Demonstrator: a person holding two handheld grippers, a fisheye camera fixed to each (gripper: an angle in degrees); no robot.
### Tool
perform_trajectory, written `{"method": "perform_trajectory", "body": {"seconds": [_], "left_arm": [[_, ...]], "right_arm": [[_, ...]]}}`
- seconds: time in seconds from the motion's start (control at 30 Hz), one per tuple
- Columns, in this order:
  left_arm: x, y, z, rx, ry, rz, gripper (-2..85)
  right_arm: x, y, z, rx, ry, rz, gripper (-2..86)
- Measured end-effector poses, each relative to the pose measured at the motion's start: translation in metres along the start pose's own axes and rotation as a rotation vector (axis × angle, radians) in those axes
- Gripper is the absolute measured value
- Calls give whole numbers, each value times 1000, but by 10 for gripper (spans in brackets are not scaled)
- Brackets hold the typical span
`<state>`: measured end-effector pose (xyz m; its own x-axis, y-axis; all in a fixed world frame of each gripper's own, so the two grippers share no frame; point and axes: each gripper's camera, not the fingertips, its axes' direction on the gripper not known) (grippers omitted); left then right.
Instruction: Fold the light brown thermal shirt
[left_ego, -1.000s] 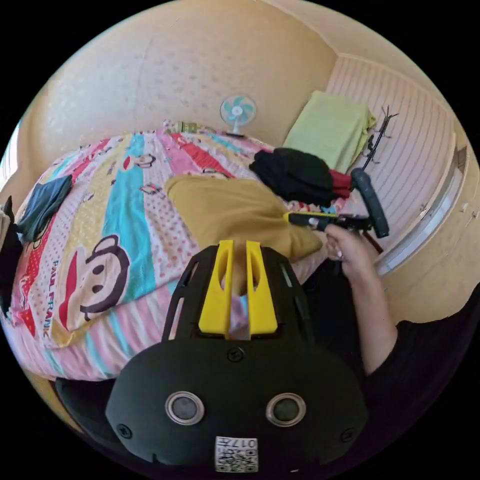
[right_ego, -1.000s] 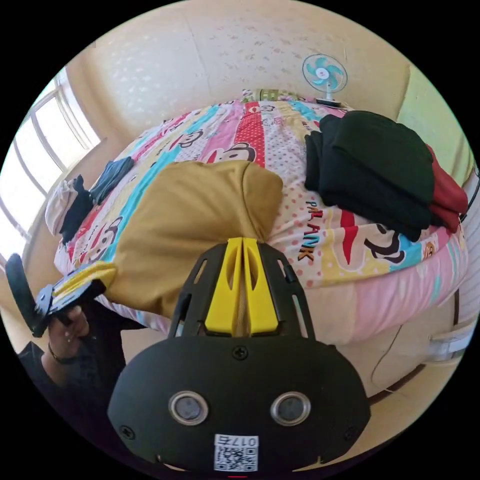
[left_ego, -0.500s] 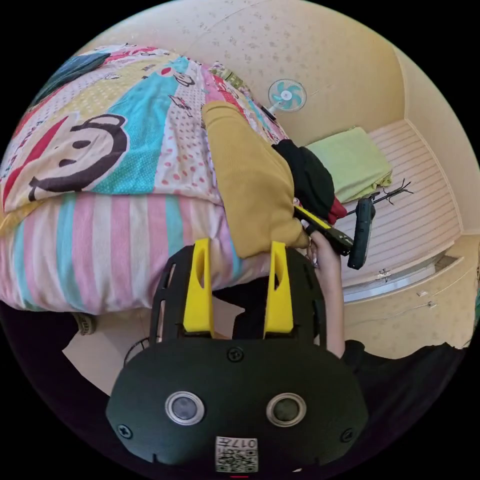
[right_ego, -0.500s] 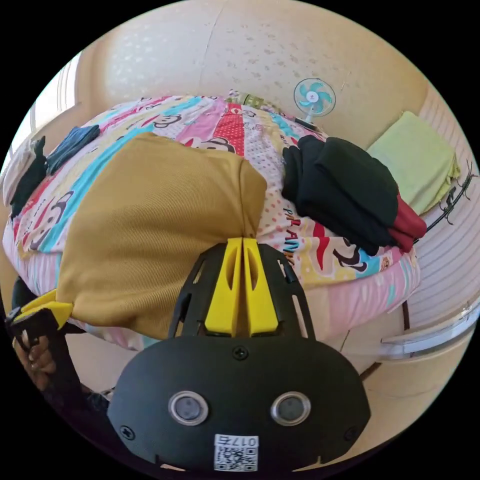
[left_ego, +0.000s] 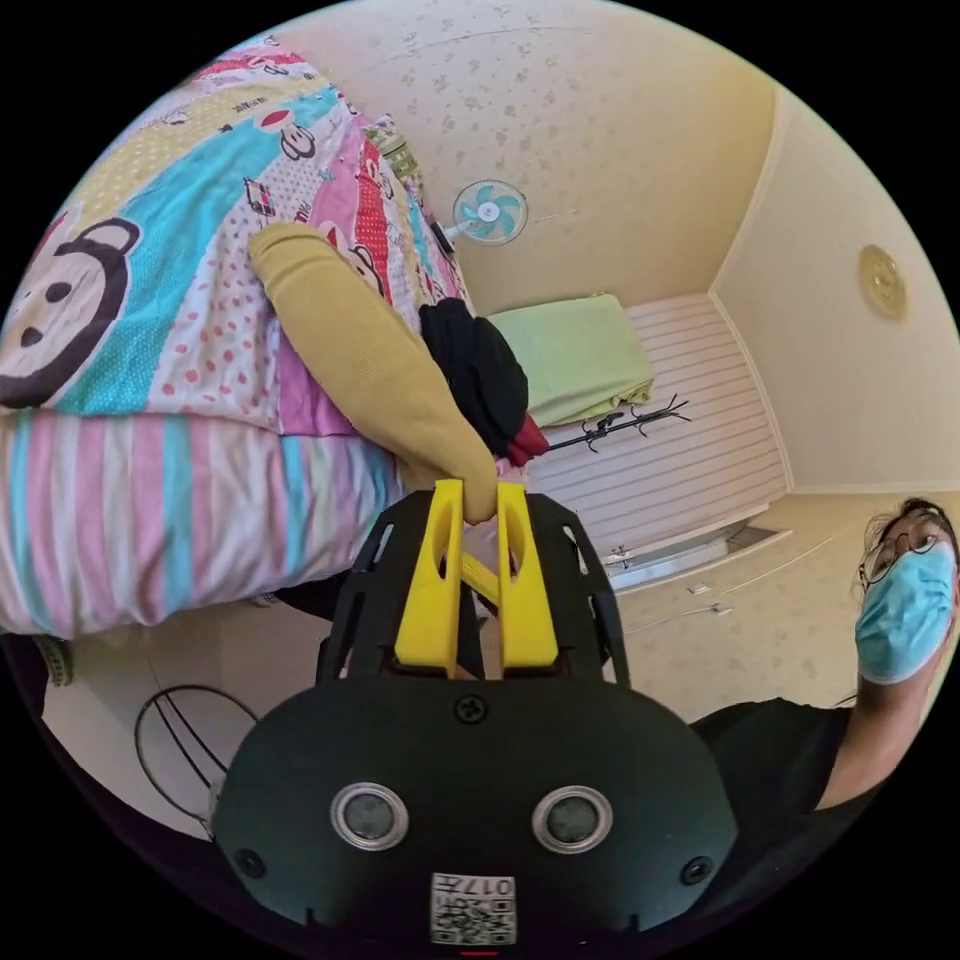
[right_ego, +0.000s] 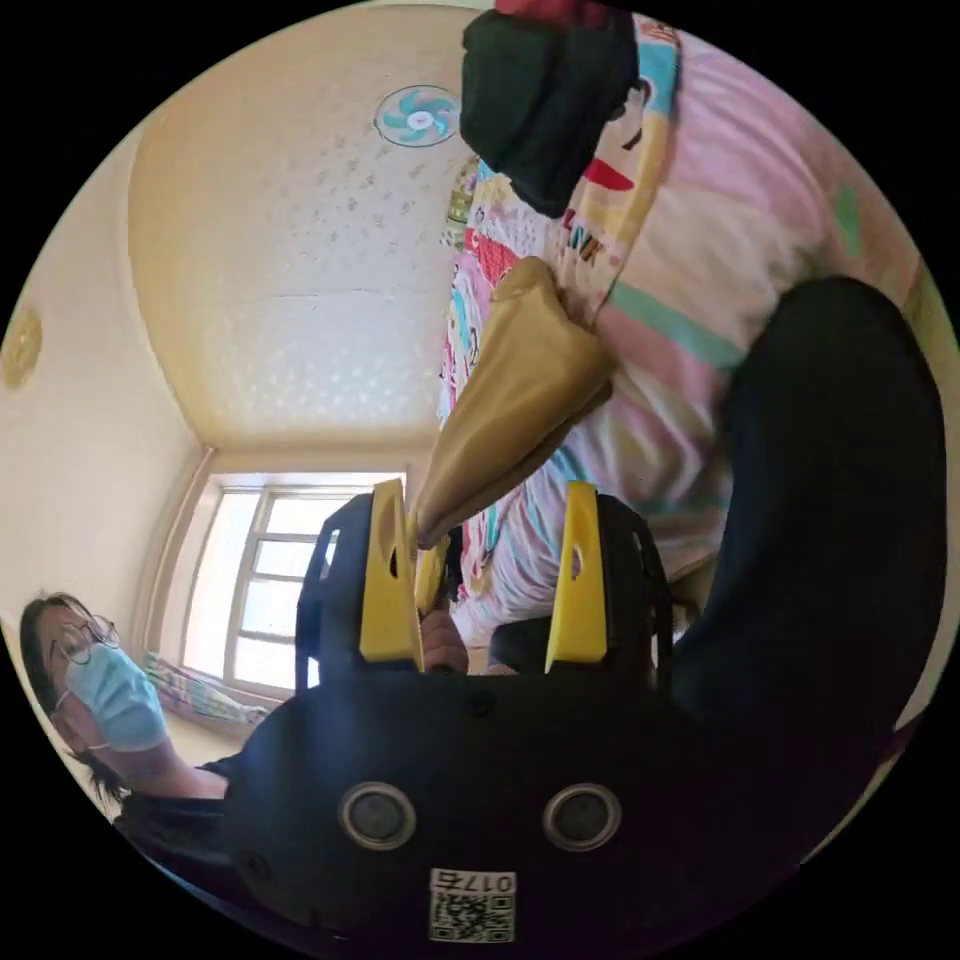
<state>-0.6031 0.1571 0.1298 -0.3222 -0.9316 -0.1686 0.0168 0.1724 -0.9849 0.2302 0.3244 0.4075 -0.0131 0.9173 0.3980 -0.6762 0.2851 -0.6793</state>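
Gripping the shirt's (left_ego: 370, 350) near corner at the bed (left_ego: 150, 520) edge, left tongs (left_ego: 478, 505) pinch cloth; right tongs (right_ego: 484, 555) wide, empty; handover likely; next: carry corner across the bed.

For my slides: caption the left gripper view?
Left gripper pinching the brown shirt at the bed's edge.

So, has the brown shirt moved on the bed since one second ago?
Yes. The near end of the shirt now hangs out past the edge of the bed, toward the left gripper.
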Motion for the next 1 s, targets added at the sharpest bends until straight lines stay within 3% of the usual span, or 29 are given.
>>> {"method": "perform_trajectory", "body": {"seconds": [0.13,0.27,0.37,0.43,0.5,0.53,0.57,0.63,0.77,0.83,0.87,1.0], "left_arm": [[31,23,13,-93,11,54,56],[68,50,4,-195,30,162,49],[89,52,-34,-232,14,293,6],[88,43,-95,-84,-25,275,-4],[85,37,-167,181,-193,280,-7],[82,30,-205,327,-359,287,-8],[74,16,-232,422,-535,283,-8],[50,-21,-254,445,-711,263,-7],[-84,-104,-243,374,-867,105,-4],[-173,-119,-219,264,-832,-38,-3],[-186,-109,-233,352,-692,-45,-4],[-173,-109,-215,358,-710,-19,-7]], "right_arm": [[32,-30,9,12,-155,72,216],[48,-62,17,21,-298,60,134],[41,-64,6,22,-288,-14,97],[35,-64,-5,-7,-279,-71,89],[25,-60,-20,-56,-290,-139,84],[23,-58,-23,-68,-297,-154,84],[19,-55,-28,-90,-316,-179,83],[12,-49,-30,-120,-354,-215,84],[-13,-46,1,-222,-444,-301,86],[-31,-49,34,-281,-471,-347,86],[-46,-52,64,-337,-492,-379,86],[-115,-66,213,-561,-610,-511,88]]}}
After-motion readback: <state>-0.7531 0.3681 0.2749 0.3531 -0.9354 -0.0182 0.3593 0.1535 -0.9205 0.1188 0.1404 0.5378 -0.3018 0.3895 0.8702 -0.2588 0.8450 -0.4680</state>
